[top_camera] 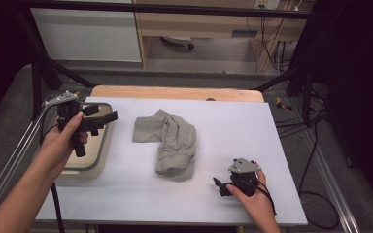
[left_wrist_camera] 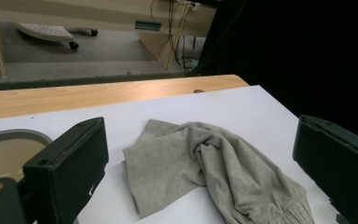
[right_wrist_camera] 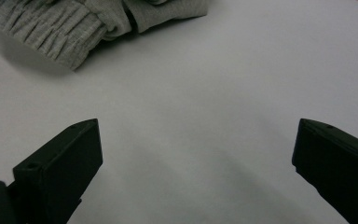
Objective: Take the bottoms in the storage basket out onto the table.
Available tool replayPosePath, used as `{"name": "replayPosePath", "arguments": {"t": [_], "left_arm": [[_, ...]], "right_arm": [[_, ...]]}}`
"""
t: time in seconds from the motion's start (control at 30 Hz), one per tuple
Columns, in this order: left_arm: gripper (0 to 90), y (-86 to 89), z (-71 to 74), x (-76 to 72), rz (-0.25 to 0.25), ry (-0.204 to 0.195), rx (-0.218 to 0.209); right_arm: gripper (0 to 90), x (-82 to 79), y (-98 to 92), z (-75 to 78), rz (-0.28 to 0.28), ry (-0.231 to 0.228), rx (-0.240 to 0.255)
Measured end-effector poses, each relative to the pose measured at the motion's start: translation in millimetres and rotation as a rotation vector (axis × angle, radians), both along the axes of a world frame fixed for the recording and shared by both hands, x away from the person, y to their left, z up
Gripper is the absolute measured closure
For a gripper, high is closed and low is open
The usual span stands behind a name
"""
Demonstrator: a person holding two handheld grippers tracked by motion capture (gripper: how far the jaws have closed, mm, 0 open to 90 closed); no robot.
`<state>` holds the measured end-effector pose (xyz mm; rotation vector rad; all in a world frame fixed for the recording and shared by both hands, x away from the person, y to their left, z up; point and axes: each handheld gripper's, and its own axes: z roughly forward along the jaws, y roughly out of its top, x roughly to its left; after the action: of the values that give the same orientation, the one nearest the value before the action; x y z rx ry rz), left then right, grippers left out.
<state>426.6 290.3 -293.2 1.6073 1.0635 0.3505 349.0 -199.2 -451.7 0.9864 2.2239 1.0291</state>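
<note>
- Far left of the high view: beige tray (top_camera: 99,158) with grey rim, at the left edge of the white counter (top_camera: 252,141).
- Above that tray: left gripper (top_camera: 108,117), held clear of the surface in the left hand (top_camera: 60,141), jaws wide apart, nothing between them.
- In the left gripper view: jaws framing the grey garment (left_wrist_camera: 214,172) ahead, no contact; tray corner (left_wrist_camera: 14,140) at lower left.
- Centre of counter: grey garment (top_camera: 172,141), crumpled and loosely folded, ribbed cuff end toward the near edge, lying flat, well apart from both grippers.
- Right, near the front edge: right gripper (top_camera: 219,187), low over the counter in the right hand (top_camera: 255,199), pointing left toward the garment.
- In the right gripper view: jaws spread wide, bare white counter (right_wrist_camera: 205,116) between them; ribbed cuff (right_wrist_camera: 51,28) at upper left, near but not touching.
</note>
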Motion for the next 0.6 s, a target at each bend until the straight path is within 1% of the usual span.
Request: {"name": "replayPosePath", "arguments": {"t": [0.1, 0.23, 0.33, 0.53, 0.6], "left_arm": [[3.4, 6.3, 0.6, -2.0, 0.010, 0.000, -0.013], [4.1, 16.7, 0.6, -6.6, 0.036, -0.005, -0.037], [4.3, 23.7, -0.3, -10.3, 0.043, -0.009, -0.039], [4.2, 38.3, -7.1, -14.8, 0.060, 0.001, -0.051], [4.2, 39.9, -8.6, -15.6, 0.063, 0.003, -0.053]], "right_arm": [[2.3, 0.2, 0.2, -0.4, 0.001, 0.000, -0.002], [2.4, 0.2, 0.5, -0.8, 0.000, 0.003, -0.004], [2.4, 0.2, 0.5, -0.9, -0.001, 0.004, -0.002], [2.4, 0.6, 0.3, -1.4, -0.002, 0.005, -0.003], [2.4, 0.6, 0.3, -1.4, -0.002, 0.006, -0.003]]}}
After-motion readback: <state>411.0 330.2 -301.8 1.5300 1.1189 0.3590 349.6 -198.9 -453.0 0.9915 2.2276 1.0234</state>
